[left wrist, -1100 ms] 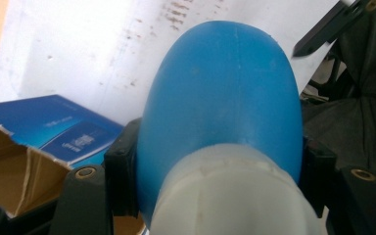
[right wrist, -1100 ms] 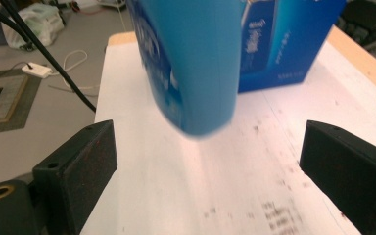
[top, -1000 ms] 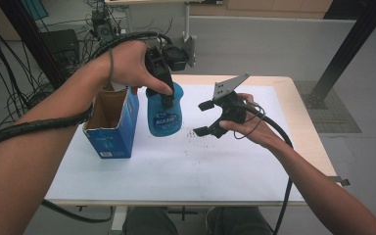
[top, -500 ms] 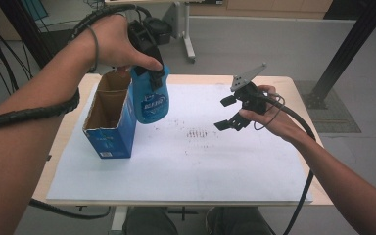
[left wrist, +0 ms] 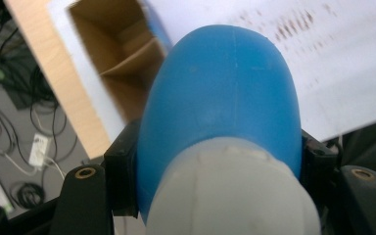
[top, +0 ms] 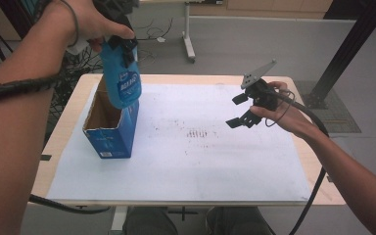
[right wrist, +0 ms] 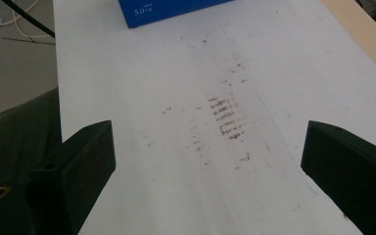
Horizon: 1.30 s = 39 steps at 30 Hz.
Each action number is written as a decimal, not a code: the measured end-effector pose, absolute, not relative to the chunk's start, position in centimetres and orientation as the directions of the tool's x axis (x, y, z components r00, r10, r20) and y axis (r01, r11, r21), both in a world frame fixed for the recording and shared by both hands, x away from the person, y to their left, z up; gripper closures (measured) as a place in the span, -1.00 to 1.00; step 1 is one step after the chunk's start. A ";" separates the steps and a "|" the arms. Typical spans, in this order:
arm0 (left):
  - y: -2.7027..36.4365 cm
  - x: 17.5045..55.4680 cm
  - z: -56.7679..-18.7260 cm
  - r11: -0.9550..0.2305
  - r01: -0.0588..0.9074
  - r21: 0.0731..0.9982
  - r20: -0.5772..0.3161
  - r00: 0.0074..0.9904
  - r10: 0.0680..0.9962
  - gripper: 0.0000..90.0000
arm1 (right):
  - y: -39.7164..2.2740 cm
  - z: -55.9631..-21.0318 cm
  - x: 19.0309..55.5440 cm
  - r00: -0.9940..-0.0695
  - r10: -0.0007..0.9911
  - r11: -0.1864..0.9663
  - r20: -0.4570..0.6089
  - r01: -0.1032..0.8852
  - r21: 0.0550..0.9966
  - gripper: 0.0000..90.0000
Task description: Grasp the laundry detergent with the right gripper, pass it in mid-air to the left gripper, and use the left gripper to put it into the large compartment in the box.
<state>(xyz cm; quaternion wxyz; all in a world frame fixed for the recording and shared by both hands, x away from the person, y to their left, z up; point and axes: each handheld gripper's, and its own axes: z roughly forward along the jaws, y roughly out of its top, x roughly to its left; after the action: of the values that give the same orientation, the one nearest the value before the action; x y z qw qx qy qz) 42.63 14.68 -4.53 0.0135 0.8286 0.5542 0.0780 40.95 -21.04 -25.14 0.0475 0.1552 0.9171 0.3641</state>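
Above the open blue box (top: 111, 128), the left gripper (top: 120, 29) has its jaws clenched on a blue bottle (top: 122, 81) hanging over the box's mouth. Well right of the box, over the white counter (top: 186, 161), the right gripper (top: 240, 110) hovers with jaws released, grasping nothing.

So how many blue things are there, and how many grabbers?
Blue bottle: 1
Blue box: 1
Grabbers: 2, the left gripper and the right gripper
Total: 4
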 end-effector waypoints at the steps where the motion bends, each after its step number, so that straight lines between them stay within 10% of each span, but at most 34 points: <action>1: 15.1 42.8 -4.3 -0.358 0.927 0.114 0.116 0.346 0.931 -0.18 | -21.1 -25.0 41.0 -0.947 0.321 0.686 0.024 0.250 0.683 -0.86; 16: 19.3 43.7 -2.5 -0.044 0.986 0.158 0.074 0.032 0.997 -0.18 | -21.6 -24.4 41.4 -0.947 0.321 0.694 0.012 0.244 0.677 -0.85; 39: 21.9 44.3 -3.2 0.145 0.970 0.197 0.041 -0.156 0.987 -0.18 | -23.0 -24.6 41.1 -0.942 0.336 0.691 -0.003 0.245 0.680 -0.85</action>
<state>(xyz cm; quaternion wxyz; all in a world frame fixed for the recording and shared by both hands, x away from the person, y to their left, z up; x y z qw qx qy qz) 44.33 21.92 -3.17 0.0487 0.6479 0.7550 0.0887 41.14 -22.99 -24.56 0.0634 0.1583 0.9175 0.3594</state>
